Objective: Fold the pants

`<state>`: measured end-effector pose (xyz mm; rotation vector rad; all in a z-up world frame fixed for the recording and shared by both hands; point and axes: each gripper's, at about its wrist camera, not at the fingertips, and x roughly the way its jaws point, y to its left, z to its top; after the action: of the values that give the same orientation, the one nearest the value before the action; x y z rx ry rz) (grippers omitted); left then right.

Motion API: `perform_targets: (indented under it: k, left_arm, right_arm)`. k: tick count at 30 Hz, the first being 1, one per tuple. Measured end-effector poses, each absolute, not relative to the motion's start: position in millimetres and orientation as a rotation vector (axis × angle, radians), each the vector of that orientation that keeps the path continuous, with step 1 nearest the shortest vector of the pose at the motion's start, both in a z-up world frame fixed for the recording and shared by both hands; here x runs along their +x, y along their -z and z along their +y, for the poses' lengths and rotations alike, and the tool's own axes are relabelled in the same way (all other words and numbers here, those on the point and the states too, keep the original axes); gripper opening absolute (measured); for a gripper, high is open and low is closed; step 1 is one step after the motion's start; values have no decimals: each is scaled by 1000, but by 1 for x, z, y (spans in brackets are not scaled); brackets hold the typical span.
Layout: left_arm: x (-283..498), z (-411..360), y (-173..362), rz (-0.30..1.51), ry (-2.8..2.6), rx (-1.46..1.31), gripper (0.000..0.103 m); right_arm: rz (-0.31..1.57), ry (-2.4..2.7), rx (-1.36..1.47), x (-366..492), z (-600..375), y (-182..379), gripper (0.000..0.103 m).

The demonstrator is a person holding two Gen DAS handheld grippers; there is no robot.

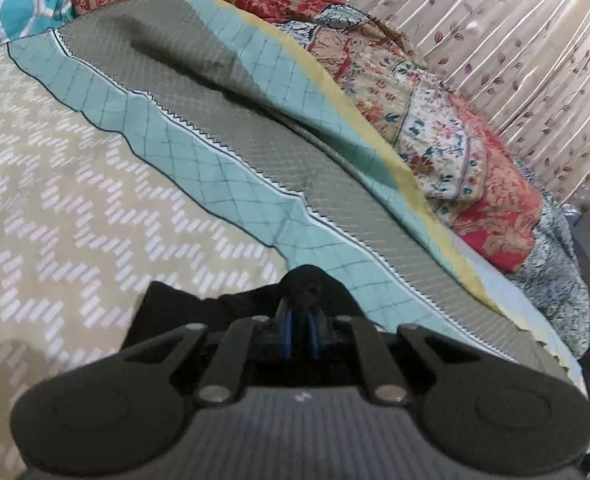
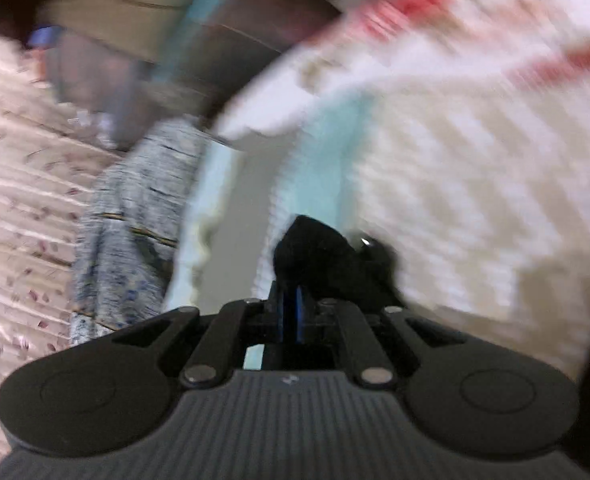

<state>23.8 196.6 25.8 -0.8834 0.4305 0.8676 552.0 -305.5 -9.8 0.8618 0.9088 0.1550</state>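
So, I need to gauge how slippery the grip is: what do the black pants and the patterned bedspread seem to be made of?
The black pants, pinched in the left tool and right tool, look like soft matte woven or knit cloth: no sheen, limp bunching. The bedspread looks like thin printed cotton-type fabric, matte, lying in shallow wrinkles. Exact fibre cannot be told.

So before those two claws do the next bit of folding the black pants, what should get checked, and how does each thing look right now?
1. Left claw shut on the black pants: ok.
2. Right claw shut on the pants: ok.
3. Right view sharp enough to judge: not ok, it is blurred.
4. Pants lying flat on the bedspread: cannot tell.
5. Pile of patterned clothes apart from the left claw: ok.
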Motion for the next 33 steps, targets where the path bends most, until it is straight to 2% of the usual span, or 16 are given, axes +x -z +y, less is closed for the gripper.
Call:
perform_targets:
  k: [4, 9, 13, 17, 22, 25, 26, 27, 28, 29, 30, 31, 32, 33]
  left_arm:
    - [14, 184, -60, 377, -820, -852, 8]
    - [-14, 160, -103, 312, -729, -855, 8]
    - [-59, 126, -120, 268, -687, -855, 8]
    - [-106, 85, -113, 287, -674, -860, 8]
    - [-153, 42, -80, 368, -673, -938, 8]
    - [-167, 27, -59, 426, -692, -982, 8]
    - [-170, 24, -53, 444, -703, -992, 12]
    - [-171, 21, -50, 458, -717, -1004, 15]
    - [-172, 20, -48, 466, -724, -1010, 19]
    - [-174, 18, -50, 469, -731, -1003, 28]
    - [-176, 16, -54, 465, -740, -984, 40]
    - [-177, 15, -60, 458, -754, -956, 47]
    - [-181, 13, -65, 454, -772, -931, 59]
    - [-184, 12, -70, 446, -794, -909, 64]
  right_arm:
    - [911, -210, 919, 553, -297, 2, 8]
    - [856, -365, 947, 545, -320, -55, 8]
    - [815, -462, 912, 504, -373, -92, 8]
    - [811, -483, 901, 465, -445, -86, 8]
    - [837, -413, 862, 433, -516, -55, 9]
    - [887, -357, 865, 412, -538, -29, 15]
    - [903, -332, 884, 407, -544, -23, 20]
    - [918, -305, 920, 403, -550, -14, 32]
    - [929, -282, 956, 401, -556, -9, 39]
    - [924, -263, 1008, 397, -561, -3, 48]
    - [902, -258, 1055, 394, -565, -2, 52]
    - [876, -250, 1079, 389, -567, -3, 52]
    - [841, -226, 1069, 384, -568, -7, 52]
    - [799, -172, 1031, 378, -569, -14, 52]
